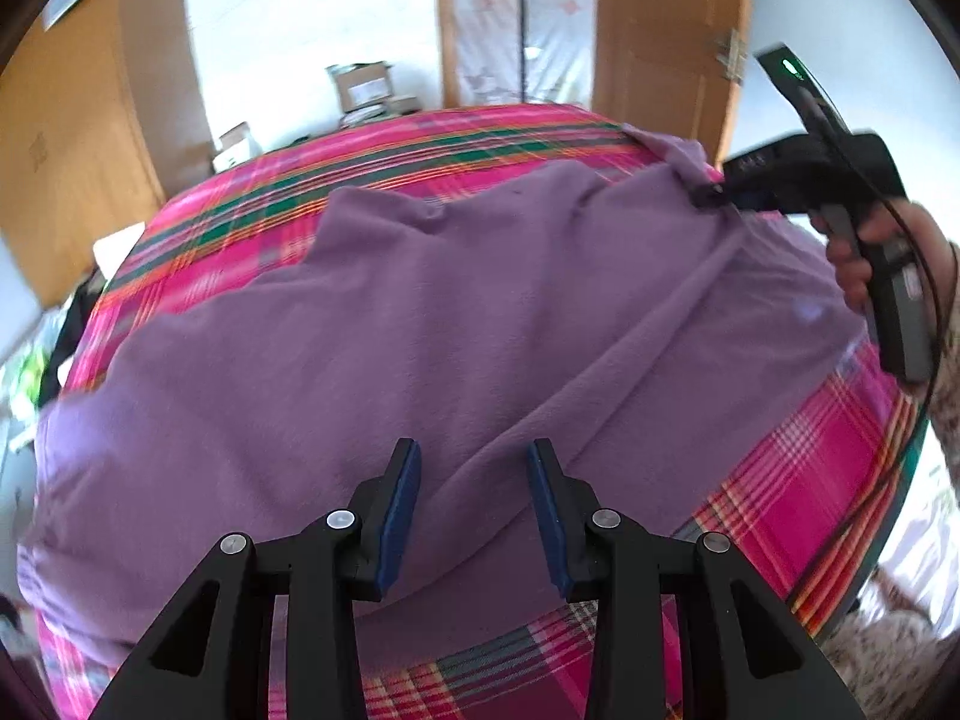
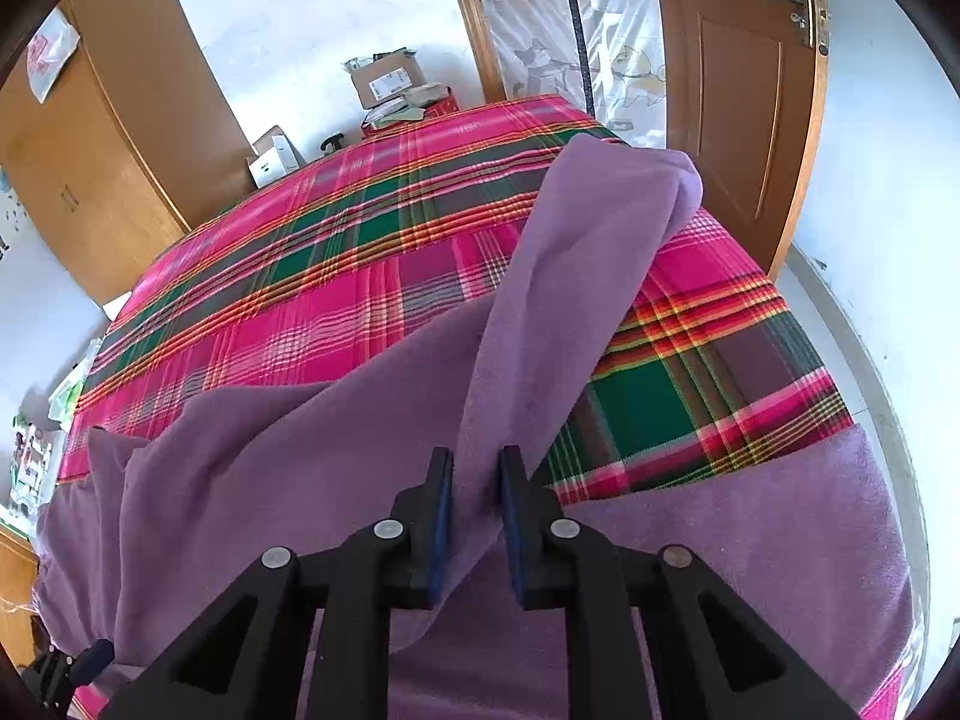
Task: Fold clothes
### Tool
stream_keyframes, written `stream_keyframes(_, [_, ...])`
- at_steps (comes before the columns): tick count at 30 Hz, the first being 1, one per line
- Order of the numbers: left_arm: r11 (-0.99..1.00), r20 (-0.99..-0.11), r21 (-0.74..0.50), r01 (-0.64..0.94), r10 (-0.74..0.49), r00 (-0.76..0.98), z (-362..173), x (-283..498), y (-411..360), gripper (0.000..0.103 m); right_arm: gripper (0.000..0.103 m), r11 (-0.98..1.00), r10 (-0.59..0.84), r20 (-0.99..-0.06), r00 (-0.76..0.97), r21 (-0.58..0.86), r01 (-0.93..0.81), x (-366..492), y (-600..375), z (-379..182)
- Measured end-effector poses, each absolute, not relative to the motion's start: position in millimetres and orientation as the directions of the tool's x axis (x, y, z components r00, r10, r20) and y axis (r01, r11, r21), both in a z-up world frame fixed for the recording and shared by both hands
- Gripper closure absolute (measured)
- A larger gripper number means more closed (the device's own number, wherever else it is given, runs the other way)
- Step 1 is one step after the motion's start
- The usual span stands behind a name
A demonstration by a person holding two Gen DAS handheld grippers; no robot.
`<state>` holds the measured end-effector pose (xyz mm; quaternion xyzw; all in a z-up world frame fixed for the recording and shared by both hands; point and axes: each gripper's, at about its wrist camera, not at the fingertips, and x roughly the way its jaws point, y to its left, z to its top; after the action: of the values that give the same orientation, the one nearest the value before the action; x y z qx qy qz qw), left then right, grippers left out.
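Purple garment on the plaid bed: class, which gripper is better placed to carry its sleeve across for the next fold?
Right gripper: the purple garment's sleeve sits between its jaws. Left gripper hovers open.

Garment (image 1: 420, 324) on bedspread (image 2: 300, 276), boxes (image 2: 384, 81) perhaps floor-level behind.

Both views are bright with soft, even daylight. The white walls (image 2: 312, 30) are washed out, almost featureless, and blown out at the right rim of the left wrist view. Shadows are faint: only shallow shading in the folds of the purple cloth (image 1: 372, 330). Fisheye distortion bulges the plaid bed (image 2: 288, 276) into a dome and bends the wooden door (image 2: 738, 120) and wardrobe (image 2: 90, 168); dark vignette fills the corners. The left wrist view is smeared with motion blur, worst along the bed's edges; the right wrist view is sharper.
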<state>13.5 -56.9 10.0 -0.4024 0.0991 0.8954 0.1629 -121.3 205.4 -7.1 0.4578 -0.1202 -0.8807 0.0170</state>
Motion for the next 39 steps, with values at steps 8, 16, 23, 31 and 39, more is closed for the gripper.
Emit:
stream_keyframes(8, [-0.882, -0.771, 0.106, -0.460, 0.220, -0.598, 6, 17, -44, 0.064, 0.097, -0.970, -0.147, -0.789, -0.597, 0.233, -0.069, -117, 209, -5])
stream_keyframes(16, [-0.875, -0.759, 0.108, -0.472, 0.234, -0.607, 7, 20, -42, 0.089, 0.098, -0.971, -0.148, -0.780, -0.608, 0.231, -0.060, -114, 210, -4])
stream_keyframes(23, [-0.848, -0.742, 0.142, -0.511, 0.251, -0.622, 13, 32, -40, 0.094, 0.098, -0.966, -0.157, -0.775, -0.612, 0.248, -0.066, -109, 213, -5])
stream_keyframes(31, [-0.825, -0.760, 0.190, -0.533, 0.220, -0.611, 6, 28, -31, 0.092, 0.098, -0.963, -0.165, -0.774, -0.611, 0.260, -0.070, -107, 219, -8])
stream_keyframes(39, [-0.822, -0.773, 0.199, -0.533, 0.202, -0.601, 3, 22, -25, 0.086, 0.098, -0.960, -0.176, -0.776, -0.606, 0.272, -0.070, -105, 220, -12])
